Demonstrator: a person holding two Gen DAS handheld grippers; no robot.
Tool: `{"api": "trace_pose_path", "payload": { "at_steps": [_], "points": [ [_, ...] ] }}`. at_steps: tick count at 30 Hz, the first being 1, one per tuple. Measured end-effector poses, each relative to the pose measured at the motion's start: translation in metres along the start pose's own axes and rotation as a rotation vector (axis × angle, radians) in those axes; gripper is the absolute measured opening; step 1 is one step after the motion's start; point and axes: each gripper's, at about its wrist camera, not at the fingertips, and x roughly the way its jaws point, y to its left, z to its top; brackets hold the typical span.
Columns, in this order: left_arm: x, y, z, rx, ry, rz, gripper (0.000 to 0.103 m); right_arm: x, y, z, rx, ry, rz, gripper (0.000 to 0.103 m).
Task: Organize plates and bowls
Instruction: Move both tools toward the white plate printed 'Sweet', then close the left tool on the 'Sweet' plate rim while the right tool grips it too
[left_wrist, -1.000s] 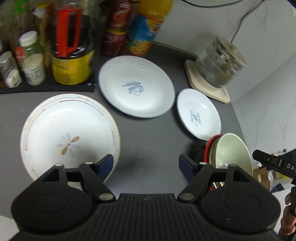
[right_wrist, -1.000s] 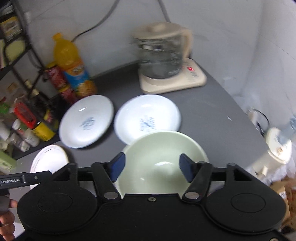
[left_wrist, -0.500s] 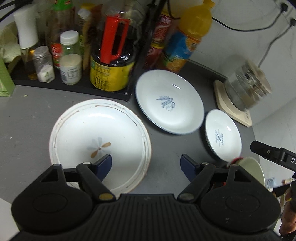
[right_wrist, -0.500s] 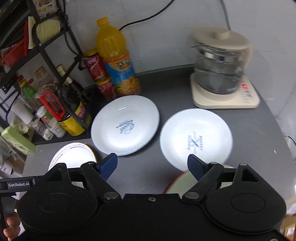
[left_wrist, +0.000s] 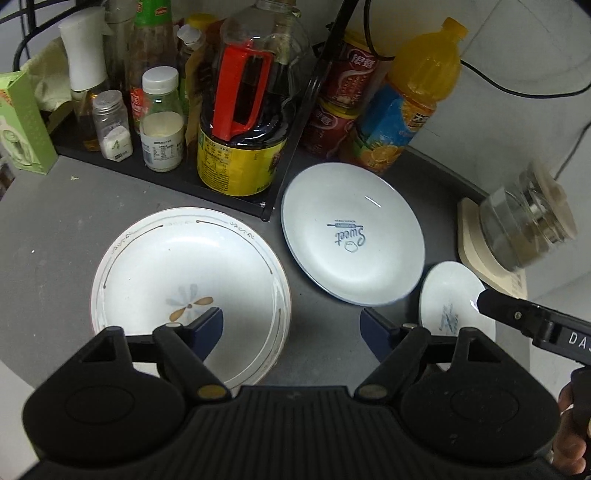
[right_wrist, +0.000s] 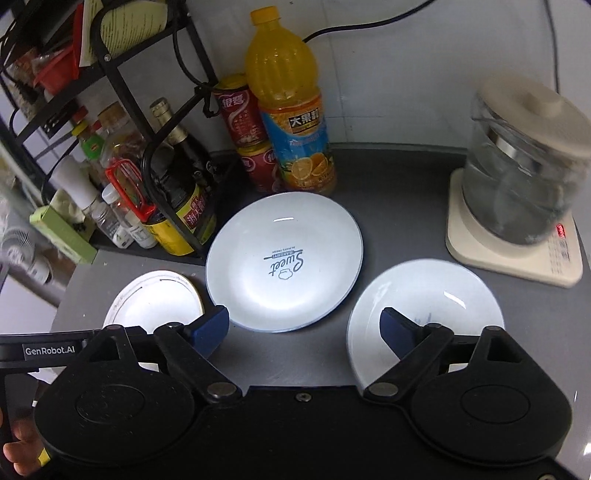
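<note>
The dark grey counter (right_wrist: 399, 192) carries three plates (right_wrist: 284, 262), a kettle base (right_wrist: 517, 254) and bottles (right_wrist: 291, 110).

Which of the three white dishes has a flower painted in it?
The flower dish, leftmost, nearest the condiment rack. The middle plate carries the word "Sweet", and the small plate a faint blue mark.

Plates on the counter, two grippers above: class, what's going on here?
A person holds a gripper in each hand over a dark counter. The left gripper hovers by the flower-patterned dish, the right gripper between the "Sweet" plate and the smaller plate. Both have jaws open and hold nothing. All three dishes lie separate, unstacked.
</note>
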Motion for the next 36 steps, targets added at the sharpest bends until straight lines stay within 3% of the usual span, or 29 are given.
{"api": "trace_pose_path", "payload": {
  "at_steps": [9, 18, 25, 36],
  "points": [
    [0.015, -0.012, -0.003, -0.134, -0.024, 0.055, 0.08, 0.023, -0.013, 0.028, -0.108, 0.02, 0.045, 0.088],
    [0.04, -0.019, 0.002, -0.242, -0.056, 0.06, 0.074, 0.056, -0.035, 0.048, -0.155, 0.052, 0.05, 0.084],
    [0.069, -0.019, 0.011, -0.334, -0.026, 0.027, 0.049, 0.084, -0.058, 0.056, -0.124, 0.106, 0.059, 0.071],
    [0.111, -0.019, 0.014, -0.424, 0.021, 0.037, 0.033, 0.136, -0.08, 0.062, -0.079, 0.193, 0.05, 0.05]
  ]
}}
